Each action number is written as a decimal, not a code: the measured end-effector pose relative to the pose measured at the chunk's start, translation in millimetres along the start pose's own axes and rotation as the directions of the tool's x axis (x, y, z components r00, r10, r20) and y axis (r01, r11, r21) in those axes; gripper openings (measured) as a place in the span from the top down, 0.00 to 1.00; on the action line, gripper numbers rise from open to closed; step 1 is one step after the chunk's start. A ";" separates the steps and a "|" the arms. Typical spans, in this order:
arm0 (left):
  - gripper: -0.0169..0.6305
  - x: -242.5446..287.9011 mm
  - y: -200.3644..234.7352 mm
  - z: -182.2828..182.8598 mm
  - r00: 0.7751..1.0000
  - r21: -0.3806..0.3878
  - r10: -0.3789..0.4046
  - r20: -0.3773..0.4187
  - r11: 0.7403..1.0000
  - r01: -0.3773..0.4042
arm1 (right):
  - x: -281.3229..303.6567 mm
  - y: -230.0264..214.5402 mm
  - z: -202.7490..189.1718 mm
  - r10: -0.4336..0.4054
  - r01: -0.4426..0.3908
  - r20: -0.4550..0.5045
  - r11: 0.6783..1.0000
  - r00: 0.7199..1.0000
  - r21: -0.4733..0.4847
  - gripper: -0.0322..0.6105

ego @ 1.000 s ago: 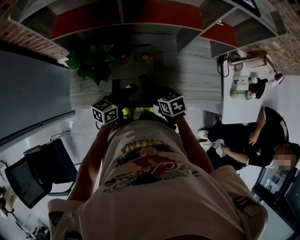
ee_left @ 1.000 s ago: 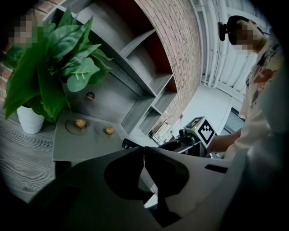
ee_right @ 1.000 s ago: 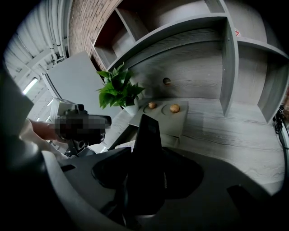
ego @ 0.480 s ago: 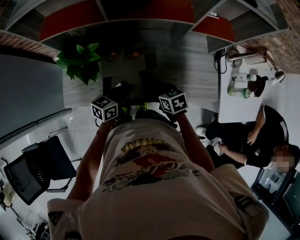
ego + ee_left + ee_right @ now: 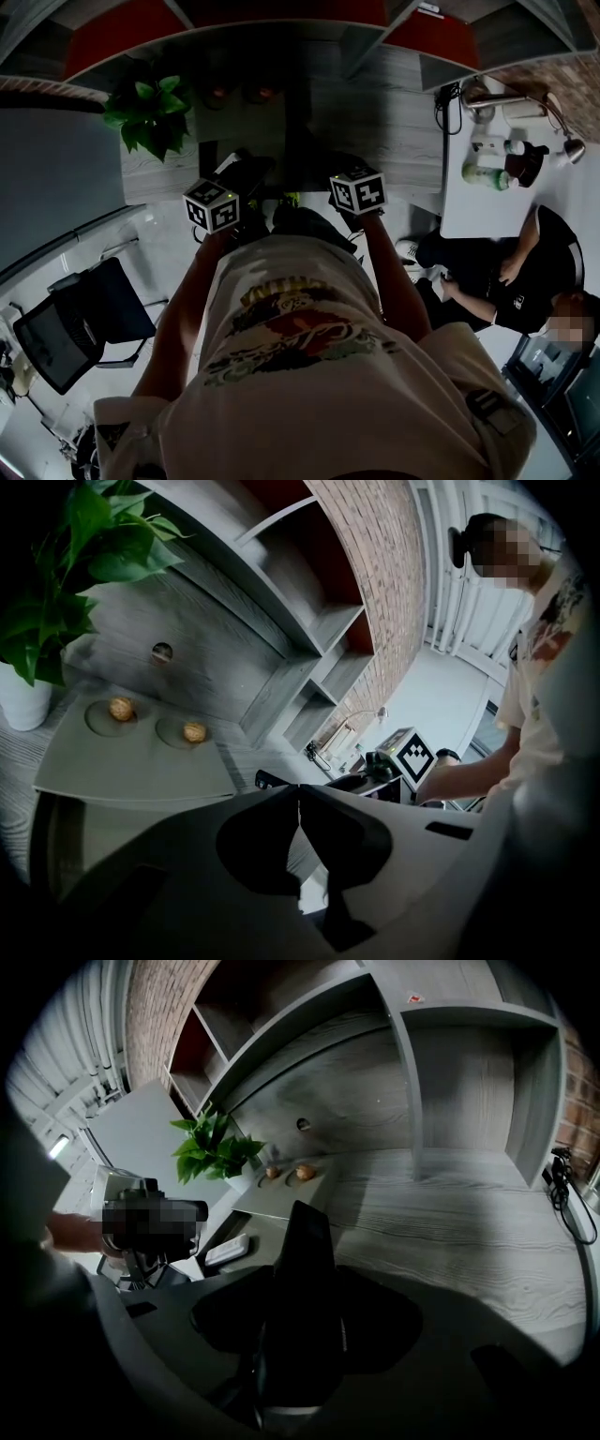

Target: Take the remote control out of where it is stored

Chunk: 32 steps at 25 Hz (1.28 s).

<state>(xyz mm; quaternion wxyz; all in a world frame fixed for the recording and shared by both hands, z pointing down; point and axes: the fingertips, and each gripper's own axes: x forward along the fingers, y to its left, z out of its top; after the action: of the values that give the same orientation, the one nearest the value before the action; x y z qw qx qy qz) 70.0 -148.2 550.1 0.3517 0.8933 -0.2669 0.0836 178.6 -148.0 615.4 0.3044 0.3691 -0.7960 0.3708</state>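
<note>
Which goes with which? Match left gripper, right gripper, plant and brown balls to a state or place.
1. left gripper
2. right gripper
3. plant
4. brown balls

A. in round hollows of the grey tray
B. shut on the dark remote control
C. in a white pot
D. shut, nothing held

Pairs: 1-D, 2-B, 3-C, 4-A

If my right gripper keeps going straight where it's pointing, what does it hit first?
Most likely the wooden desktop, near a corner of the grey tray; the dark slim object clamped in the right gripper would touch first. Depth is unclear.
</note>
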 end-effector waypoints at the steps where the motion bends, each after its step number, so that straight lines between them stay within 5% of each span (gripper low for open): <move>1: 0.97 1.8 -1.5 1.9 1.000 -0.002 0.001 0.001 1.000 -0.001 | 2.0 -4.2 -1.7 -0.002 0.002 -0.003 1.000 1.000 0.005 0.61; 32: 0.97 -8.4 -0.4 -15.3 0.998 -0.089 0.068 -0.011 0.994 -0.068 | 61.4 -61.5 -6.0 -0.102 0.102 0.001 0.994 0.995 -0.026 0.61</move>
<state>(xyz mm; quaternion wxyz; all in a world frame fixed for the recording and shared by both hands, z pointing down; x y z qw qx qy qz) 63.7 -134.2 558.4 0.3891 0.8669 -0.2994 0.0870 196.6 -193.1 687.7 0.3278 0.4054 -0.7807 0.3445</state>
